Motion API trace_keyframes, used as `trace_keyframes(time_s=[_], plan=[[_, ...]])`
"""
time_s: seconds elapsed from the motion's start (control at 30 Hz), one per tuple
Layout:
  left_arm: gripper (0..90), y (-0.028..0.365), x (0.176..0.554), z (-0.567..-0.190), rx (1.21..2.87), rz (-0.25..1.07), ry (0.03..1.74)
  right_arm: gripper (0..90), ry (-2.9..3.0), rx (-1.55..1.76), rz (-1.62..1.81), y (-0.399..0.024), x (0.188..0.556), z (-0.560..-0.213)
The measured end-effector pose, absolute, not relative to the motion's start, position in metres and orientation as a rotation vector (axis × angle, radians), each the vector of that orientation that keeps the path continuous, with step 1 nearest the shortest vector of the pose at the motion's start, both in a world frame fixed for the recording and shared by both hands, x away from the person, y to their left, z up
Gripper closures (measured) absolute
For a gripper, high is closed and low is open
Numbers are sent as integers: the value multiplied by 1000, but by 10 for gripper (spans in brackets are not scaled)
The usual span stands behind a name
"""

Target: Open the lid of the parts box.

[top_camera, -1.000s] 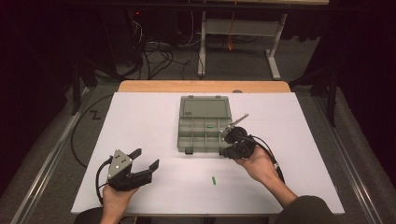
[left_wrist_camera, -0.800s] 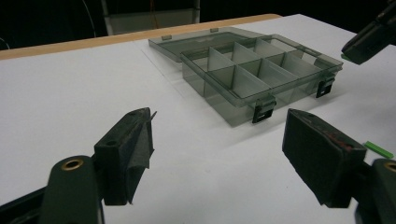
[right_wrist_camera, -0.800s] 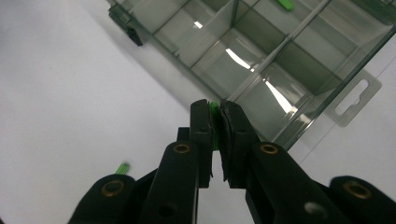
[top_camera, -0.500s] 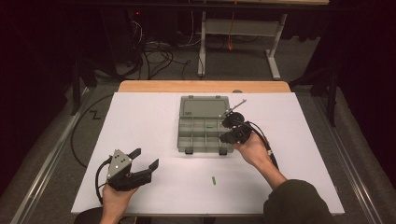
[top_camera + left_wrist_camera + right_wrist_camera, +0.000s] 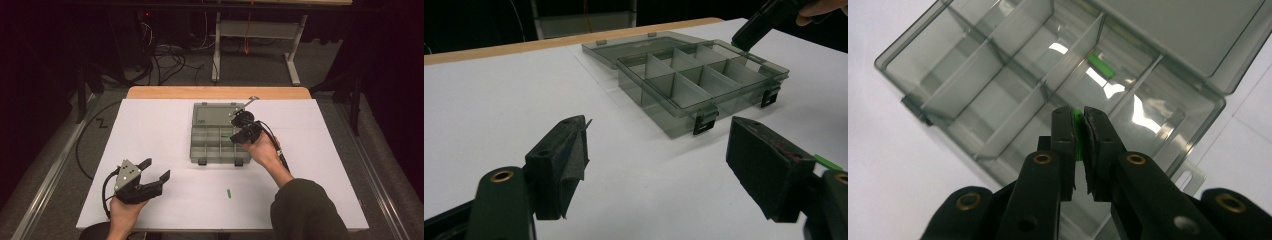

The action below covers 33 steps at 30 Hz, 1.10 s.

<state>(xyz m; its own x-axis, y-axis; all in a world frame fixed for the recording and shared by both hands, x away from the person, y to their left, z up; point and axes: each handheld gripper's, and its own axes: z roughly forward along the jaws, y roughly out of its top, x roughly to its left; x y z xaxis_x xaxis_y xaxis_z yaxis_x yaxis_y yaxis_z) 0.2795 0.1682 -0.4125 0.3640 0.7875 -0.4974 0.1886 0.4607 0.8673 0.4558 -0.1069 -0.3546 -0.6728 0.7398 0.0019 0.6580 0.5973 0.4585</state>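
A grey see-through compartment box (image 5: pixel 220 142) lies mid-table with its lid (image 5: pixel 212 112) folded back. My right gripper (image 5: pixel 239 129) hangs over the box's right side, shut on a small green piece (image 5: pixel 1077 131) pinched between its pads (image 5: pixel 1064 135). Below it, a second green piece (image 5: pixel 1100 65) lies in a far compartment of the box (image 5: pixel 998 85). My left gripper (image 5: pixel 157 169) rests open and holds nothing near the front left of the table. In its own view the jaws (image 5: pixel 661 135) stand wide, facing the box (image 5: pixel 704 80) and the right gripper (image 5: pixel 756 27).
Another green piece (image 5: pixel 228 192) lies loose on the white table top (image 5: pixel 165 125) in front of the box, and its tip (image 5: pixel 826 161) peeks out behind my left gripper's right jaw. A wooden edge (image 5: pixel 215 93) bounds the far side, with cables and a stand on the floor beyond.
The right gripper has moved away from the person, farther over the box, still carrying the green piece. The left gripper has stayed put.
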Motion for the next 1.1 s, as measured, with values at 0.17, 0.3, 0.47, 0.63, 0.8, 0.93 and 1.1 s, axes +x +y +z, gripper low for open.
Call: trace_keyframes(time_s=[0.17,0.3,0.47,0.63,0.8,0.93,1.1], plan=[[250,168,279,-412,1055,498,1161,862,2615,1196,640,-102,463,-354],[250,168,279,-412,1050,497,1164,861,2616,1175,642,-99,467,-355],[250,168,280,-412,1053,497,1162,860,2613,1178,645,-97,473,-357],[250,168,279,-412,1052,498,1158,859,2606,1205,638,-96,477,-361],[251,168,279,-412,1059,496,1157,857,2613,1207,627,-94,478,-363],[251,169,279,-411,1051,496,1157,855,2620,1212,605,-95,480,-367],[251,168,279,-411,1053,497,1156,810,2621,1224,611,-95,481,-369]])
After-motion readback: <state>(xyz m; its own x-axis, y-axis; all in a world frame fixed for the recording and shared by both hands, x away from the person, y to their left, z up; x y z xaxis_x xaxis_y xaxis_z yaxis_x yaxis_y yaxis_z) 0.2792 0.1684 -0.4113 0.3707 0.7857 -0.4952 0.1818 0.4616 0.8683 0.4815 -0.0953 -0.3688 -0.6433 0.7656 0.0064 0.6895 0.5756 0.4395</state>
